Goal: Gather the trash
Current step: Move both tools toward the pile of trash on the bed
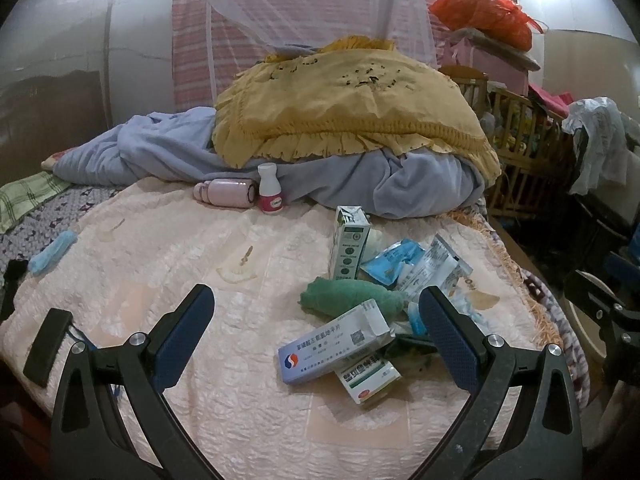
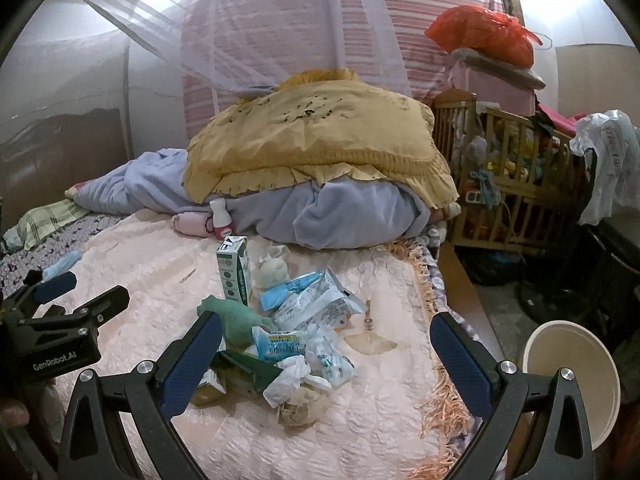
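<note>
Here, with both the left gripper (image 1: 316, 312) and right gripper (image 2: 326, 340) wide open and empty, I should pinch one medicine box (image 1: 334, 348) squarely off the bed (image 1: 160, 264).

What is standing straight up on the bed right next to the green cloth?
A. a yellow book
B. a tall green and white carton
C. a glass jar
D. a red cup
B: the tall green and white carton stands upright on the pink bedspread, just behind the rolled green cloth, with wrappers and boxes piled beside it.
</note>
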A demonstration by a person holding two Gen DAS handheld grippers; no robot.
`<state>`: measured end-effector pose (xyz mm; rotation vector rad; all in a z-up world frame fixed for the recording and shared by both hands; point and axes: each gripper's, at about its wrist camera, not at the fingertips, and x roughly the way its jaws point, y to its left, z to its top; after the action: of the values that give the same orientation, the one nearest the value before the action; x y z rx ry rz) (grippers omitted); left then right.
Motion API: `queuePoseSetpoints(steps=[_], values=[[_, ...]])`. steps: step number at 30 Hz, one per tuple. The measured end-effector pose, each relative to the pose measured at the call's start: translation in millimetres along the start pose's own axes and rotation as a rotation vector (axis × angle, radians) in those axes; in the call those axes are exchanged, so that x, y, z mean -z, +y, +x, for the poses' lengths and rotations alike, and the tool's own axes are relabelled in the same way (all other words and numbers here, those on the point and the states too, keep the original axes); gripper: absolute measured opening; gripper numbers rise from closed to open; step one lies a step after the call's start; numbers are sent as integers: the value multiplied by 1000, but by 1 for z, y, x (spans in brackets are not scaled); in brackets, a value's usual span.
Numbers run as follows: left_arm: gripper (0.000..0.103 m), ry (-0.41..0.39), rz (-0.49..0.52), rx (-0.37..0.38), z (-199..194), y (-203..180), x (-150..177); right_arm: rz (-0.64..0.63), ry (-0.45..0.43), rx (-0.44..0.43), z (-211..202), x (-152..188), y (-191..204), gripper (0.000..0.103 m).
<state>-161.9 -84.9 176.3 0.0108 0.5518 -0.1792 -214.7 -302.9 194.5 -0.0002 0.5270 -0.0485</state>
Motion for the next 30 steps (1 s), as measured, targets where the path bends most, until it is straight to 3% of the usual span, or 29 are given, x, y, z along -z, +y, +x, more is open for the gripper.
queuePoseSetpoints(steps=[14,30], values=[[102,-33,-9,-4,-4,2,-8,4,-5,-5,0,-5,-2,103],[102,-11,-10,-6,5,4,-5,-8,30,-2,12,1,2,103]])
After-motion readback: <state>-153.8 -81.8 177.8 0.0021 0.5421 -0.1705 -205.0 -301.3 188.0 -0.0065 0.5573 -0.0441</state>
